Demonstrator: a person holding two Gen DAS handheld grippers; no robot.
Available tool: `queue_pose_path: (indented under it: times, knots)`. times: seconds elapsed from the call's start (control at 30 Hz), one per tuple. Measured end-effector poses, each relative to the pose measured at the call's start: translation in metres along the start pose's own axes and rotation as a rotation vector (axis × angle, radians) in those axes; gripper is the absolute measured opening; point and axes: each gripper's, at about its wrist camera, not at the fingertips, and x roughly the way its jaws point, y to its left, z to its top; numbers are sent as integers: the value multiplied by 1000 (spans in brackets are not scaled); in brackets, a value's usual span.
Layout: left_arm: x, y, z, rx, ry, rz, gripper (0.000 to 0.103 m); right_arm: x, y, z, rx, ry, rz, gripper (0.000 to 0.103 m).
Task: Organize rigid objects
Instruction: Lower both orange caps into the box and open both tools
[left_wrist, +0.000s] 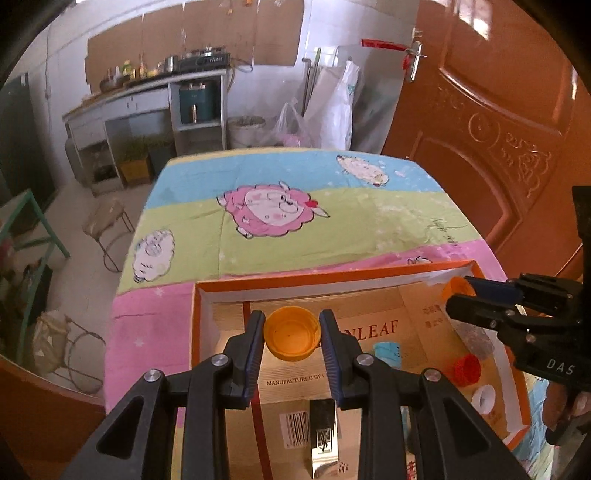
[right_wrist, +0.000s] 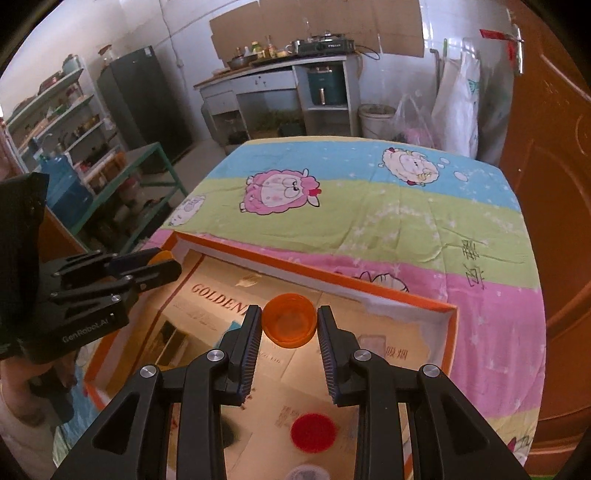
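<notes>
I have both grippers over the shallow orange-walled box (left_wrist: 388, 271) that sits at the near end of the counter (left_wrist: 295, 229), which is draped in a striped cartoon-sheep cloth. The far half of that cloth is bare, so there is room beyond the box's far wall. The counter's right edge runs close to a brown panelled door (left_wrist: 498, 147); to the left the floor drops away to a stool (left_wrist: 107, 218) and green shelving.

My left gripper (left_wrist: 291, 334) has its jaws narrowed onto an orange cap (left_wrist: 291, 334), open side toward the camera, pads touching its rim on both sides. My right gripper (right_wrist: 289, 320) likewise clamps a second orange cap (right_wrist: 289, 320), translucent and amber-tinted, held above the box floor. Each gripper shows in the other's view with its cap at the tips.

Loose on the box floor lie a red ribbed cap (left_wrist: 466, 370), a white cap (left_wrist: 484, 398) near the right wall, and a pale blue cap (left_wrist: 387, 350).

The cardboard lining reads "GOLDEN" in the right wrist view and "NLEAF" plus "MANUFACTURED BY" in the left, with a barcode (left_wrist: 294, 428) below. The grippers carry "DAS" and "GenRobot.AI".
</notes>
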Motion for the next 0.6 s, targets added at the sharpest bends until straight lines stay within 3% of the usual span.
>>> queue_pose_path:
  times: [0.6]
  knots:
    - [37,8,-2,-27,80,5,31,43,2,-1,-38,92,-18,31]
